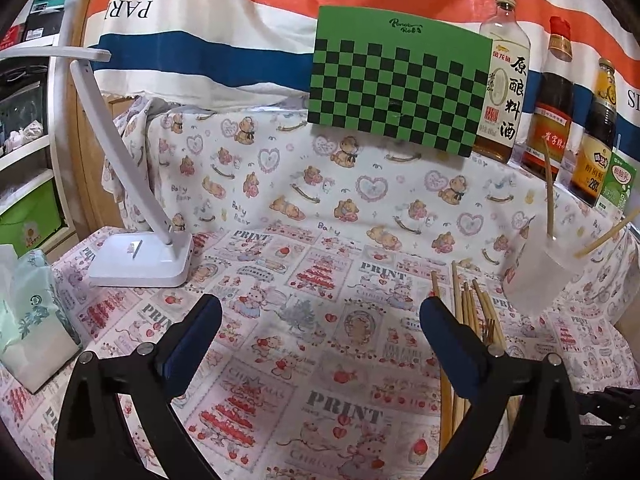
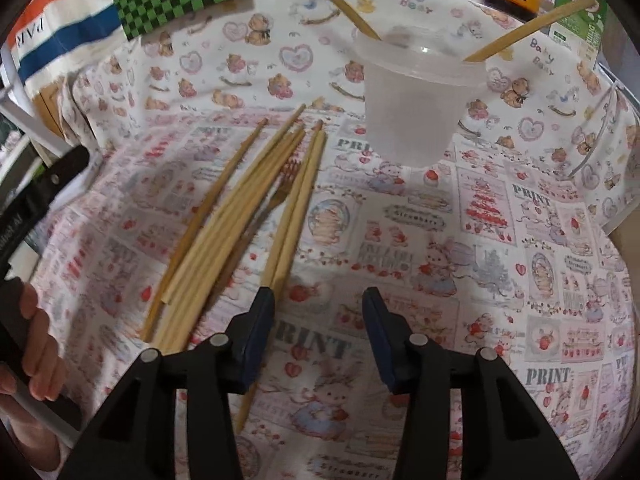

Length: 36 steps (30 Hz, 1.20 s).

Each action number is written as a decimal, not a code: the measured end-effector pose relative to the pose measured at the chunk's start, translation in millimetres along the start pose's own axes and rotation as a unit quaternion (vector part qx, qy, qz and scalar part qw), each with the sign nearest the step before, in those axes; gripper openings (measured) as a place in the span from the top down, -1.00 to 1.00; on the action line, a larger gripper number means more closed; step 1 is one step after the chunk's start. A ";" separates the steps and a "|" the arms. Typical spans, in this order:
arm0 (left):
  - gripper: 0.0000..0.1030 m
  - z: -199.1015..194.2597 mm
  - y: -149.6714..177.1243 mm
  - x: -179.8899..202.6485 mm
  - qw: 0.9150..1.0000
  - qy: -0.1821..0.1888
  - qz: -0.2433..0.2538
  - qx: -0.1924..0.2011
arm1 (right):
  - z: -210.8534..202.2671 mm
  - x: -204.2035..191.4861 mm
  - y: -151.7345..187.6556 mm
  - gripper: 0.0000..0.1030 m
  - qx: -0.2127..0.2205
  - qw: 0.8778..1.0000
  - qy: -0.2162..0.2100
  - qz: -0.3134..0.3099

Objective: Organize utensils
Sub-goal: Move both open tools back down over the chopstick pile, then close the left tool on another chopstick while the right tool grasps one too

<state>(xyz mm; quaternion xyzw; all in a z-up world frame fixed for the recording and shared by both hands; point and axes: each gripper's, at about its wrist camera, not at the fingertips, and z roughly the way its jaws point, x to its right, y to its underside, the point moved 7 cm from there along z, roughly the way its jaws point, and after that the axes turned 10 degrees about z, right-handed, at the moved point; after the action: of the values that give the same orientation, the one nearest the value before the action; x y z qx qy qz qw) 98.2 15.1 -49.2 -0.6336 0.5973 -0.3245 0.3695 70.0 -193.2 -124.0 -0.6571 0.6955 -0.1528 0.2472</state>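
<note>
Right tool [image 2: 318, 332] held low over table [image 2: 460, 240], fingers apart, nothing gripped; left finger just beside nearest chopstick. Left tool [image 1: 320, 332] spread wide, empty. Loose chopsticks [image 2: 240, 216] fanned on patterned cloth, small fork [image 2: 280, 192] lying among them. Beyond, translucent cup [image 2: 412, 96] seen upright, two chopsticks [image 2: 520, 34] leaning inside. Sauce bottles [image 1: 556, 100] and checkered board [image 1: 396, 80] ranged at back.

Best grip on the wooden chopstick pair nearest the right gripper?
Grip the pair of pale wooden chopsticks at mid-length, from above, with the open right gripper straddling both across their width. They lie flat on the cloth side by side, apart from the fork.
</note>
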 end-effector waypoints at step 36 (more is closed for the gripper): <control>-0.91 22.7 16.7 -3.7 0.993 0.081 -0.055 -0.070 | 0.3 -14.8 8.4 0.87 0.006 0.999 0.022 -0.047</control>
<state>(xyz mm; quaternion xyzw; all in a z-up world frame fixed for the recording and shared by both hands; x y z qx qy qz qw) 108.6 20.4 -75.1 -0.6616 0.6104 -0.3522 0.2562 63.3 -177.8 -126.7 -0.6841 0.6680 -0.1830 0.2286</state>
